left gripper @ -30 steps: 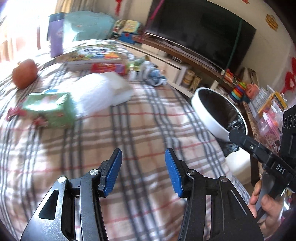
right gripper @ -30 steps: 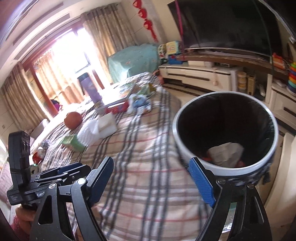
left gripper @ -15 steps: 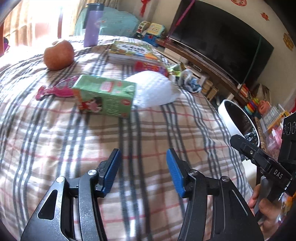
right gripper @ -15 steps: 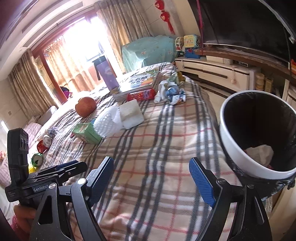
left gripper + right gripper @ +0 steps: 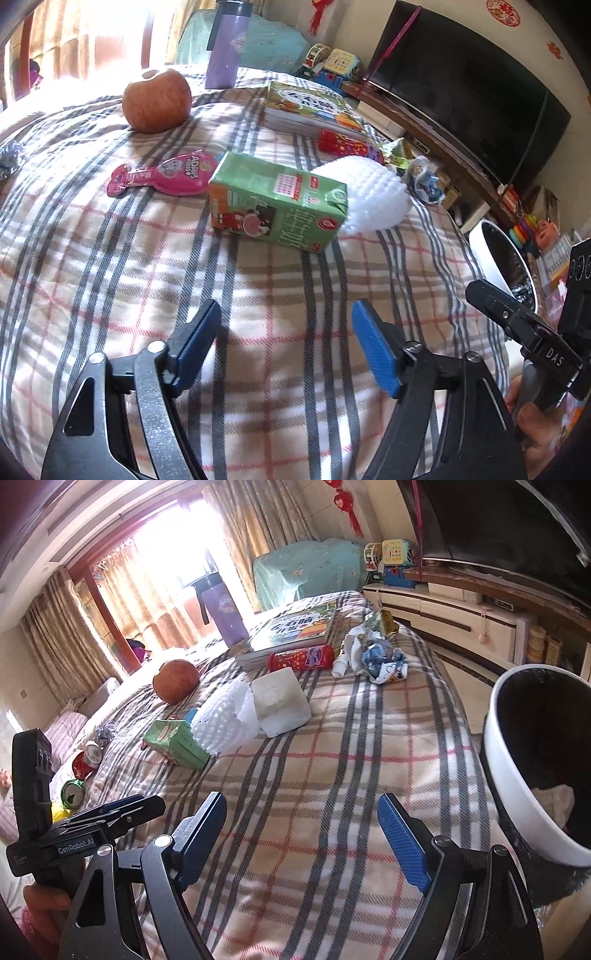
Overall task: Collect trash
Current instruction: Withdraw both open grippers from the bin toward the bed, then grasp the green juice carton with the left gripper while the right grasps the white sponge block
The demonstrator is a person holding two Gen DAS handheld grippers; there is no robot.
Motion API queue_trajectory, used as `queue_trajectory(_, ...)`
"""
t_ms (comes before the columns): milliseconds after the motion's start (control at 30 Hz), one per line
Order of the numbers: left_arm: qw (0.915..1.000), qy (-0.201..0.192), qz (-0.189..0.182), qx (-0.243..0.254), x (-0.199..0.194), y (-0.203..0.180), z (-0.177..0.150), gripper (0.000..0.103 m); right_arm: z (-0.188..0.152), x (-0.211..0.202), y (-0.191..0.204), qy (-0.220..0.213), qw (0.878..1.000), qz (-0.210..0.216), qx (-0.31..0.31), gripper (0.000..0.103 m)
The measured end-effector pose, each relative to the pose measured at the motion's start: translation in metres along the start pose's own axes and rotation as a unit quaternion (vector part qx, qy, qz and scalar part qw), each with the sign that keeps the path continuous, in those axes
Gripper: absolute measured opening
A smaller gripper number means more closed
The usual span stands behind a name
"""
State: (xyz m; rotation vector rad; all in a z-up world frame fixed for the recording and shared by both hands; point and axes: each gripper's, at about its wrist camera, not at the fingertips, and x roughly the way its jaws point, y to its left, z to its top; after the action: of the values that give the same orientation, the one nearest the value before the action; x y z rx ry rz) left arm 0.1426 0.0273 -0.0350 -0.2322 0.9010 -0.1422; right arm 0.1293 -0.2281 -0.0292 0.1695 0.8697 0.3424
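Note:
A green drink carton (image 5: 277,203) lies on its side on the plaid blanket, ahead of my open, empty left gripper (image 5: 286,343); it also shows in the right wrist view (image 5: 177,742). Behind it lie white foam netting (image 5: 369,195) and a pink pouch (image 5: 166,175). Crumpled wrappers (image 5: 376,657) and a red packet (image 5: 301,659) lie farther back. The white trash bin (image 5: 517,786) with a black liner stands at the bed's right edge, with paper inside. My right gripper (image 5: 303,834) is open and empty over the blanket, left of the bin.
An apple (image 5: 157,99), a purple bottle (image 5: 223,48), a stack of books (image 5: 310,107) and a white foam block (image 5: 280,701) sit on the bed. Cans (image 5: 79,779) lie at the bed's left. A TV (image 5: 461,85) and low cabinet stand to the right.
My left gripper swung left and forward toward the carton and opened wider. My right gripper pulled back from the bin's mouth to the left, over the blanket.

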Motion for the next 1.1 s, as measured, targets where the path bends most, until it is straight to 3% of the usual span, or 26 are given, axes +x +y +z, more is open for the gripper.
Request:
queue_trajectory(367, 0.9999, -0.010, 0.005, -0.005, 0.022, -0.015, 0.030, 0.079, 0.026, 0.031, 0.000, 0.012, 1.000, 0.002, -0.024, 0.085)
queue_trajectory(767, 0.9951, -0.020, 0.095, -0.020, 0.024, 0.026, 0.029, 0.079, 0.050, 0.078, 0.008, 0.038, 0.998, 0.015, -0.049, 0.085)
queue_trajectory(900, 0.9962, -0.015, 0.076, -0.041, 0.016, 0.042, 0.025, 0.079, 0.056, 0.088, 0.011, 0.042, 0.998, 0.019, -0.054, 0.085)
queue_trajectory(1100, 0.9967, -0.015, 0.049, -0.063, 0.019, 0.033, 0.032, 0.084, 0.062, 0.101, 0.017, 0.049, 0.996, 0.022, -0.065, 0.083)
